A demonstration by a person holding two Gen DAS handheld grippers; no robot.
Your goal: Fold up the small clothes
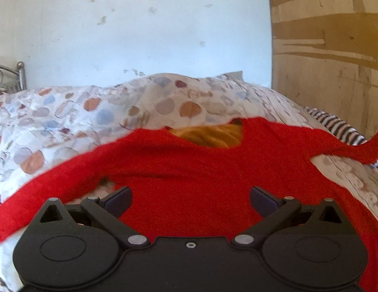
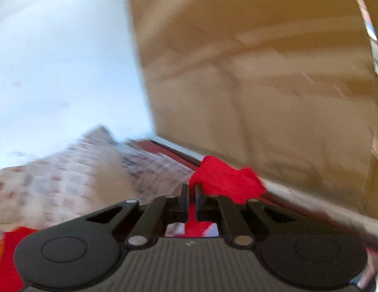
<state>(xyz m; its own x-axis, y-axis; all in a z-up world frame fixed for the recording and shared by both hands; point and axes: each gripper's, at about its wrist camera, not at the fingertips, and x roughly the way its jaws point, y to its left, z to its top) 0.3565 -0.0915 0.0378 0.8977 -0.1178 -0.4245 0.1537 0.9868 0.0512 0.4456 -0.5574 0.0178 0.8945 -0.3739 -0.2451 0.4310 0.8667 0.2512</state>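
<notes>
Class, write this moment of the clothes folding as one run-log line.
stage: fold begun | left gripper: open above red garment | right gripper: shut on red sleeve end, lifted | surface: patterned bedcover

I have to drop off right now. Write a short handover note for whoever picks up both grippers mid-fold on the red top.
Left gripper: open, hovering over the body of the red top, holding nothing.
Right gripper: shut on a bunched end of the red top, lifted off the bed; the right wrist view is blurred.
Things: the red top lies spread on the patterned bedspread, one sleeve pulled up toward the right edge of the left wrist view. An orange garment shows at its neckline; a striped cloth lies beyond.
Done: a sleeve end gripped.
Left: lay it across the body, fold the rest.
</notes>
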